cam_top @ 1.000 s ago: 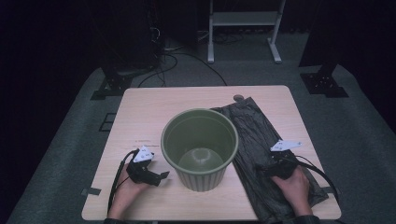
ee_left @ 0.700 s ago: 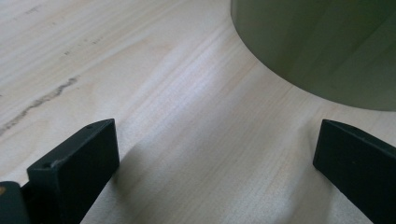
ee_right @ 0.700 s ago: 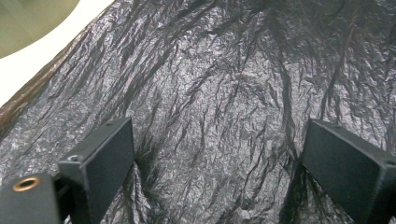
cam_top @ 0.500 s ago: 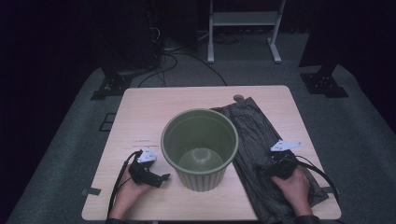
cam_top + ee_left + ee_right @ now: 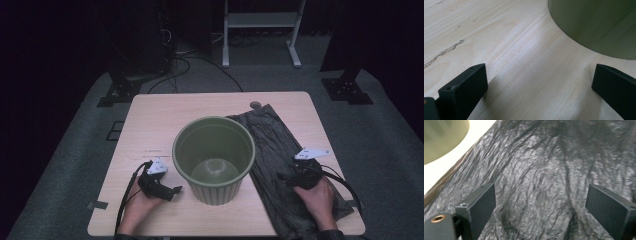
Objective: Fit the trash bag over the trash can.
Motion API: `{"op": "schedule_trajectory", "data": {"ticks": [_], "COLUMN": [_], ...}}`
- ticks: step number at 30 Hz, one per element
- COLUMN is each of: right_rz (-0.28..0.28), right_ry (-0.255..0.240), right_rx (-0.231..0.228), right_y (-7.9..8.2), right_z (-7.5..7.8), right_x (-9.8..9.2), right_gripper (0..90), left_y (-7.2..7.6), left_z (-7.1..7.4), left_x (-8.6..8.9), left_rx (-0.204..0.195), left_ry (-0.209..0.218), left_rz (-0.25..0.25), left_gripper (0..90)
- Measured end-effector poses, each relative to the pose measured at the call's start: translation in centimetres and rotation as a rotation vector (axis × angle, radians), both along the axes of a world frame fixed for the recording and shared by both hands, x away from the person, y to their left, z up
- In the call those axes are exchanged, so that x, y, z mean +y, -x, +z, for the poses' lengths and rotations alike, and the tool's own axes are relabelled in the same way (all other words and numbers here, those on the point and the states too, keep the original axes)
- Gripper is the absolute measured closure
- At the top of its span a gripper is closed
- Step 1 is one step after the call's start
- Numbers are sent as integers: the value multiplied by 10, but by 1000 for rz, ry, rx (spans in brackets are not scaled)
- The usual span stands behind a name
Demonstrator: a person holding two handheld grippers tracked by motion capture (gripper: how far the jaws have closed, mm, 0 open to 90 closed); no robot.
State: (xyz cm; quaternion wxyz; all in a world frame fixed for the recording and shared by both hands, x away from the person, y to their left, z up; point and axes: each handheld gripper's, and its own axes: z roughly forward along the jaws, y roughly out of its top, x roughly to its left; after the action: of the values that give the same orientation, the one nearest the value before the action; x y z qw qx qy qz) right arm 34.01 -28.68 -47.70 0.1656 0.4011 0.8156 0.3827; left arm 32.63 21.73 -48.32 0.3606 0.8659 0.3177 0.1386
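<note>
An empty olive-green bin stands upright in the middle of the table. A dark crinkled plastic bag lies flat to its right. My left gripper rests on bare wood at the bin's front left, pointing at its base. In the left gripper view my left gripper is open over the wood, with the bin wall close ahead. My right gripper lies on the bag beside the bin. In the right gripper view my right gripper is open with the bag beneath and the bin at the upper left.
The light wooden table has a small round hole near its far edge. Beyond it on the grey floor are a white stand, dark equipment bases and cables. Each gripper trails a cable toward the near edge.
My left gripper has slid a little toward the near edge and the bin's base. The right gripper, the bin and the bag have stayed put.
</note>
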Motion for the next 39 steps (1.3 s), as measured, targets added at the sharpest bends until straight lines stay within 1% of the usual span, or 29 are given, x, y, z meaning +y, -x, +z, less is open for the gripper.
{"op": "schedule_trajectory", "data": {"ticks": [2, 6, 8, 10, 12, 15, 20, 23, 25, 27, 29, 32, 34, 36, 39], "right_rz": [-17, -44, -57, -68, -79, -88, -101, -106, -114, -113, -114, -103, -90, -79, -62], "right_ry": [-1, 30, 33, 42, 50, 76, 94, 76, 85, 82, 81, 65, 58, 58, 34], "right_rx": [-1, -2, 4, 0, 7, 13, 35, 49, 69, 84, 89, 99, 114, 107, 111], "right_y": [-2, -6, -9, -12, -14, -19, -30, -38, -43, -46, -48, -48, -49, -49, -48], "right_z": [3, 8, 11, 13, 14, 15, 13, 10, 6, 3, 2, 1, -1, -2, -2], "right_x": [-4, -12, -17, -22, -26, -30, -38, -41, -42, -43, -43, -42, -40, -37, -34], "right_gripper": [78, 78, 78, 78, 78, 78, 78, 78, 78, 78, 78, 78, 77, 78, 77], "left_y": [0, 0, 0, 0, 0, 0, 1, 1, 1, 1, 0, 1, 1, 0, 0], "left_z": [0, 0, 0, 0, 0, 0, 0, 0, 0, 0, 0, 0, 0, 0, 0], "left_x": [0, 0, 0, 0, 0, 0, 0, 0, 0, 0, 0, 0, 0, 0, 0], "left_rx": [0, 0, 0, 0, 1, 1, 1, 1, 0, 1, 1, 0, 1, 0, 1], "left_ry": [0, 0, 0, 0, 0, 0, 0, 0, 0, 0, 0, 0, 0, 0, 0], "left_rz": [0, 1, 2, 3, 2, 3, 3, 3, 3, 2, 2, 3, 2, 2, 2], "left_gripper": [0, 0, 0, 0, 0, 0, 0, 0, 0, 0, 0, 0, 0, 0, 0]}}
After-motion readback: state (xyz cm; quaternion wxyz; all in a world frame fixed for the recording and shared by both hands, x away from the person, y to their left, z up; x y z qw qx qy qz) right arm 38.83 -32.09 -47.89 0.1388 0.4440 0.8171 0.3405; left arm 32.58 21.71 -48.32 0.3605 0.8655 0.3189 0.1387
